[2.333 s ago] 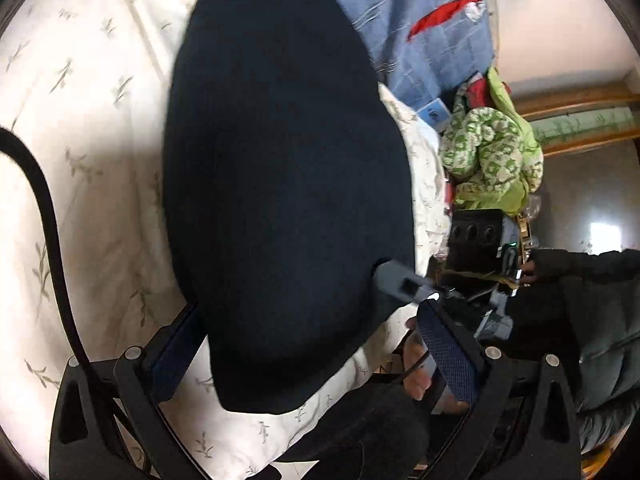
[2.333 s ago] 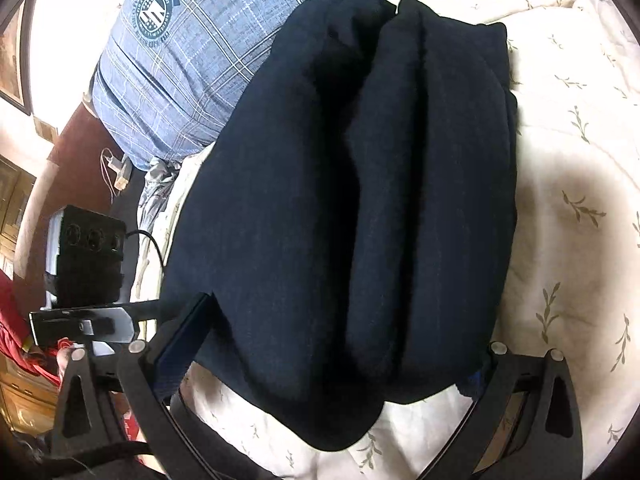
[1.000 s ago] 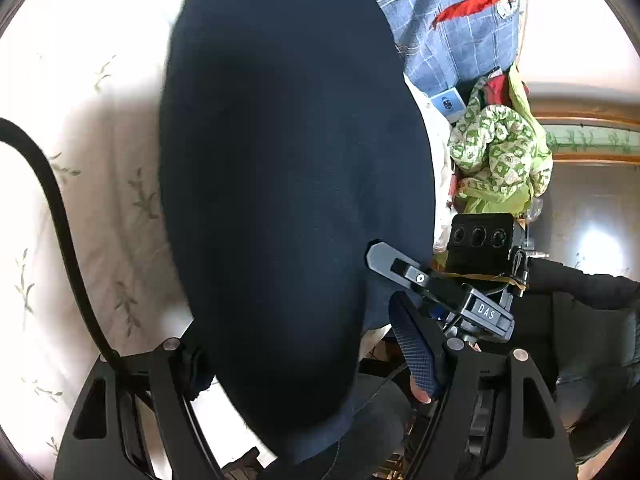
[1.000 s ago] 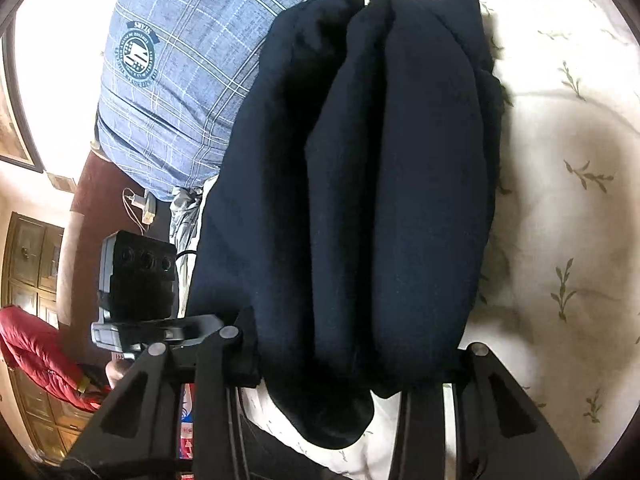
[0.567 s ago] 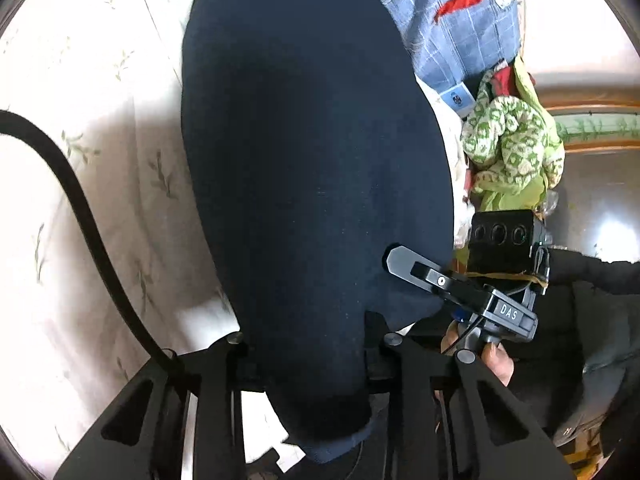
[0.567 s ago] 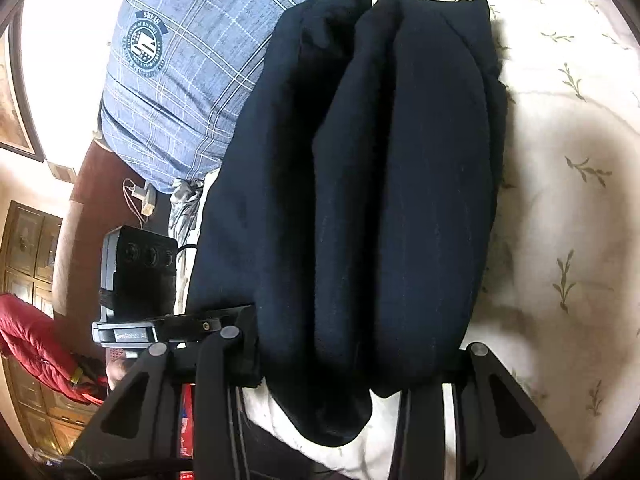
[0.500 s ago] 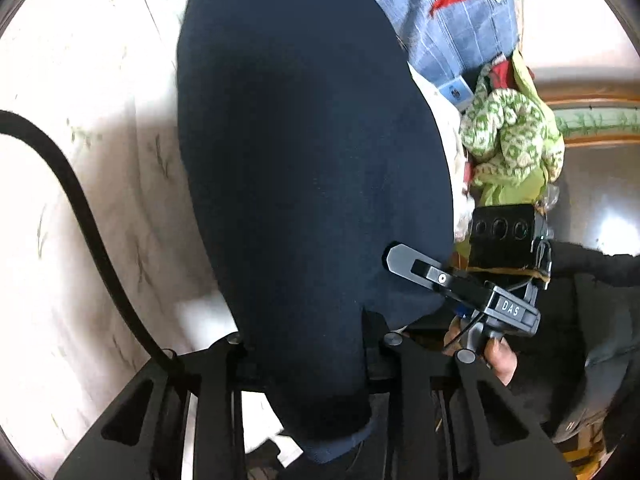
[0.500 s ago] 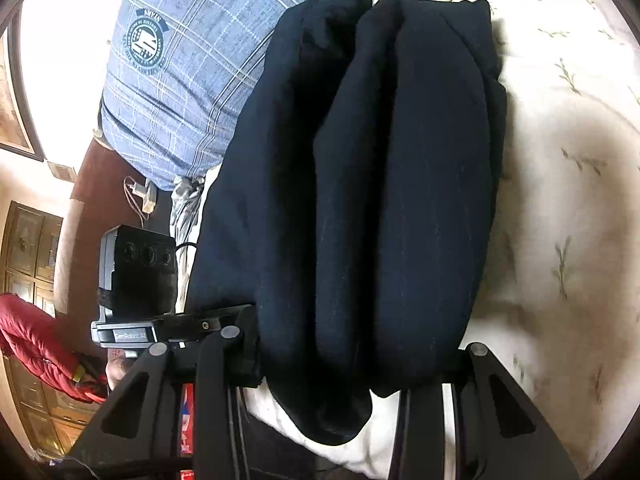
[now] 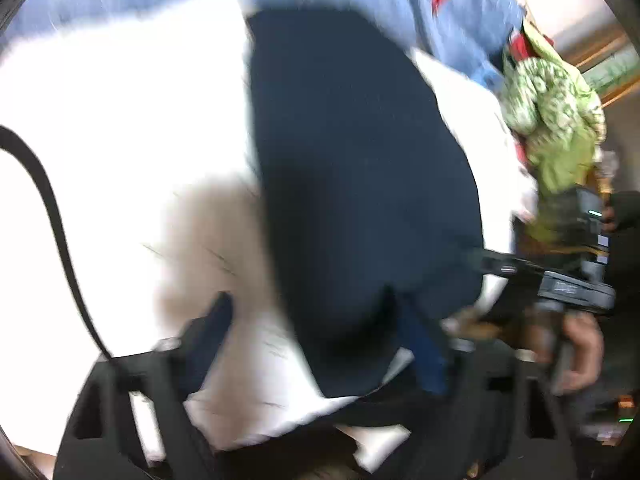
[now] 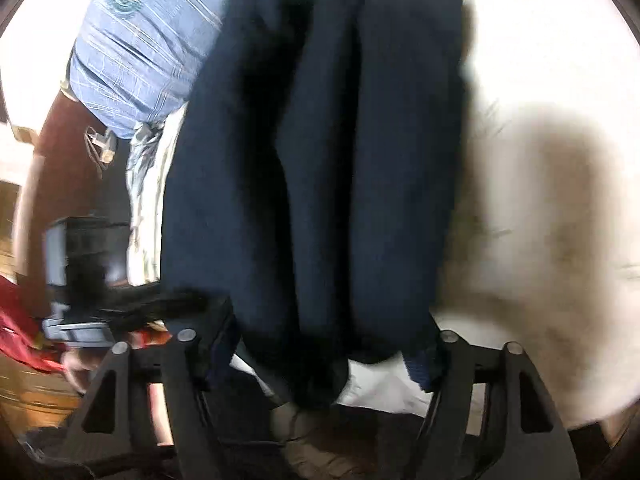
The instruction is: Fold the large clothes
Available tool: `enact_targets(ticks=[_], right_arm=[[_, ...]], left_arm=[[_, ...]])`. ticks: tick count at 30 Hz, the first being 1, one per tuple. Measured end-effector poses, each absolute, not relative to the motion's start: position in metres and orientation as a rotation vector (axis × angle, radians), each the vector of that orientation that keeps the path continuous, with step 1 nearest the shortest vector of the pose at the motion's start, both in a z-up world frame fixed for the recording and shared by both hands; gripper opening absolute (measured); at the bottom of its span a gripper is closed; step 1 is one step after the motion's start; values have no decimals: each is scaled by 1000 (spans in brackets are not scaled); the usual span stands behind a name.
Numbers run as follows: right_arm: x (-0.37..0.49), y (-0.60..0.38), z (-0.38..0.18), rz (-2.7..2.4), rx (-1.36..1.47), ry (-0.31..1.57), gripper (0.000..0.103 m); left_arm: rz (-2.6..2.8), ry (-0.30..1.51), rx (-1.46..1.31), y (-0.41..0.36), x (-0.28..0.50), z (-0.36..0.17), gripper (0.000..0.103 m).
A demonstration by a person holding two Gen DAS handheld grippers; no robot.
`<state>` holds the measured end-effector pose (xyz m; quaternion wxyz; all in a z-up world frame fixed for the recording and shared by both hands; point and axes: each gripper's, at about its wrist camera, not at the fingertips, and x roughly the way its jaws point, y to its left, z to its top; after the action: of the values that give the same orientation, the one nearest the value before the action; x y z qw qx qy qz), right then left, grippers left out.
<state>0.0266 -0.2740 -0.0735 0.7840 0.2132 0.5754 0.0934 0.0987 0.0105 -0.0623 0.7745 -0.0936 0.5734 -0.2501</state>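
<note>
White bedspread [image 9: 100,120] under folded navy garment [image 9: 360,160]; both grippers' jaws opening.

Both wrist cameras look steeply down, close over a folded navy garment [image 9: 360,168] on a white bedspread [image 10: 552,80], one from each side; both frames blurred.

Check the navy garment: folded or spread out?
Folded: the navy garment lies as a narrow bundle with lengthwise creases on the white bedding.

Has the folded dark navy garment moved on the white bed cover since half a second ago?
Yes. In the left wrist view the folded dark navy garment now ends short of the blue checked cloth; earlier it overlapped it.
</note>
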Motion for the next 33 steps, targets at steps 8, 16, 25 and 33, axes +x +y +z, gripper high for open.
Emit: enact_targets(ticks=[8, 16, 25, 33], right_arm=[[102, -222, 5, -30, 12, 982, 81], [141, -197, -52, -88, 47, 1060, 81], [138, -232, -72, -122, 86, 1105, 103], [148, -202, -70, -156, -187, 1011, 103]], left_arm=[[-302, 892, -15, -38, 110, 14, 94], [-239, 827, 66, -103, 98, -3, 93], [-219, 913, 69, -113, 107, -35, 92], [-210, 895, 69, -115, 107, -31, 92]])
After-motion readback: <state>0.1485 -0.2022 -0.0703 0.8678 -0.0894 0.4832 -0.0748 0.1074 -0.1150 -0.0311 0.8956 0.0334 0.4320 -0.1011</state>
